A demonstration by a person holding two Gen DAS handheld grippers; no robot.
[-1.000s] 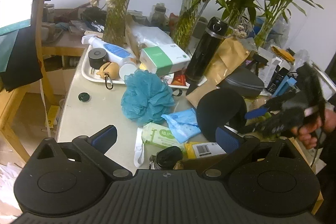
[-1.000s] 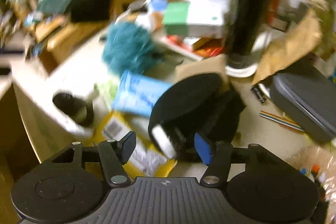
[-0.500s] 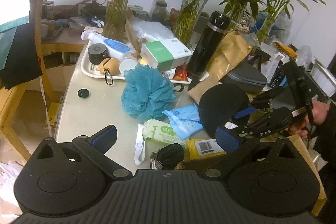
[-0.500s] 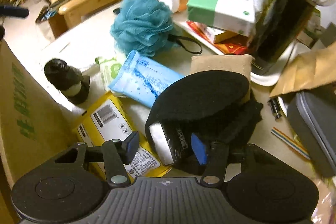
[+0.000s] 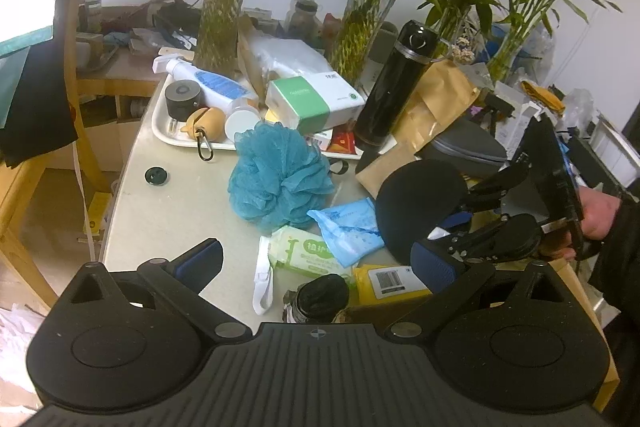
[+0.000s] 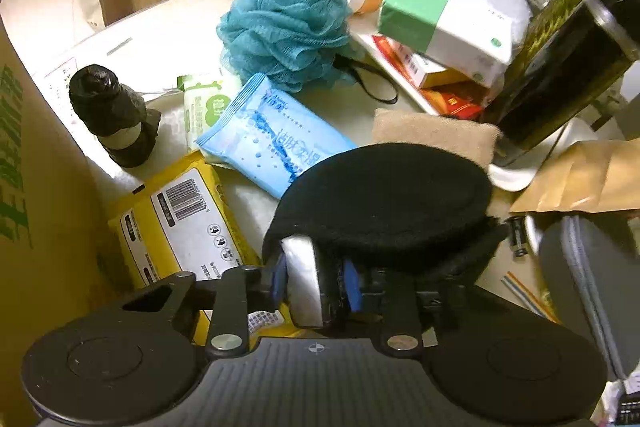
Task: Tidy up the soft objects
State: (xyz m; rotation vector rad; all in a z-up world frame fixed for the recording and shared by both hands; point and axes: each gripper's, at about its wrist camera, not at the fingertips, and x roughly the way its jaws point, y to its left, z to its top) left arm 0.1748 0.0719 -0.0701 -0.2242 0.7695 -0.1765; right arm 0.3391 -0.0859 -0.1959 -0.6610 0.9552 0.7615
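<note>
Black round pouch [image 6: 384, 195] sits on the tabletop [image 5: 172, 211], just in front of the tan pad [image 6: 432, 135] and beside the blue wipes pack [image 6: 272, 135]. My right claw [image 6: 316, 283] is pinched nearly closed on a silver-faced item [image 6: 304, 279] sticking out of the pouch's near edge. My left claw [image 5: 316, 259] hangs wide open over the clutter, holding nothing. Teal bath pouf [image 5: 276, 179] lies near the white tray [image 5: 160, 131].

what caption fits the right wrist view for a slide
Right gripper shut on the black round pad, amid wipe packs and a teal bath pouf.
</note>
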